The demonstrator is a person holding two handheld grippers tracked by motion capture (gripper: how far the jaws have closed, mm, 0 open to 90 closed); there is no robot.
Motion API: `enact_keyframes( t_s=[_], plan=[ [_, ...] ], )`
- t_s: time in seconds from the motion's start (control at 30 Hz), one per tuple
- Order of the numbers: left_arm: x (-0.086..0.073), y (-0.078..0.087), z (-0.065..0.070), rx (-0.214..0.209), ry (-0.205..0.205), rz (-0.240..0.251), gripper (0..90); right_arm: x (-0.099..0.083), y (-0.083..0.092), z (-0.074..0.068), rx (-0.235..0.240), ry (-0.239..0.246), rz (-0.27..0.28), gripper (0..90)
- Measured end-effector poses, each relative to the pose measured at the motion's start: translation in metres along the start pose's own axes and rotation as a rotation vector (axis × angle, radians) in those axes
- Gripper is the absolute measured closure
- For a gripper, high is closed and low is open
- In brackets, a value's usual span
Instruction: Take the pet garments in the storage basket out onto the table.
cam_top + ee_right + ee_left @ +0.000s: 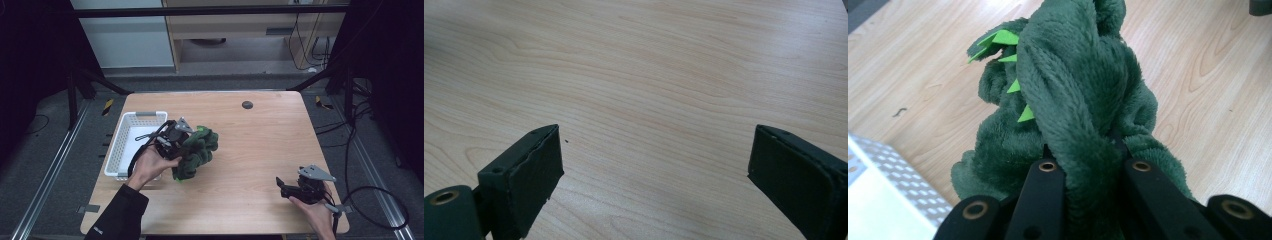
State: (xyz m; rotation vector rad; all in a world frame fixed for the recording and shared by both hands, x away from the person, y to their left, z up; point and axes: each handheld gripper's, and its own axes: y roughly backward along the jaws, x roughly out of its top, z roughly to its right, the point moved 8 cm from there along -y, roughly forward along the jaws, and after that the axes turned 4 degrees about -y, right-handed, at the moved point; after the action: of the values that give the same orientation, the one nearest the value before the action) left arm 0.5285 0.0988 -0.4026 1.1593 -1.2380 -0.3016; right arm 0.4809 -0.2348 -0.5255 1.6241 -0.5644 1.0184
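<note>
The left gripper (1083, 165) was clamped on the green plush dinosaur (196, 151), just beside the white basket (131, 131). The right gripper (654, 165) idled, jaws apart. Lifting clear of the rim before releasing would serve best.

Right gripper (654, 160) fingers (531, 175) apart; bare table (649, 65).

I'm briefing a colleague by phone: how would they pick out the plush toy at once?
On the wooden table, look just right of the white basket at its left side. The dark green plush toy sits there, clamped in the left hand-held gripper. Its fuzzy pile and bright green felt spikes mark it out.
</note>
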Motion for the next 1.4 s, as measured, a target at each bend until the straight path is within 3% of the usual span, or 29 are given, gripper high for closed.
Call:
enact_keyframes(
  t_s=[0.73, 1.4],
  plan=[
    [0.006, -0.043, 0.034, -0.084, -0.056, -0.038, 83.8, 0.0, 0.0, 0.003, -0.011, -0.001, 0.001, 7.1],
    [0.008, -0.068, 0.057, -0.126, -0.099, -0.073, 83.7, -0.001, 0.0, 0.004, -0.02, 0.008, -0.001, 7.2]
  ],
)
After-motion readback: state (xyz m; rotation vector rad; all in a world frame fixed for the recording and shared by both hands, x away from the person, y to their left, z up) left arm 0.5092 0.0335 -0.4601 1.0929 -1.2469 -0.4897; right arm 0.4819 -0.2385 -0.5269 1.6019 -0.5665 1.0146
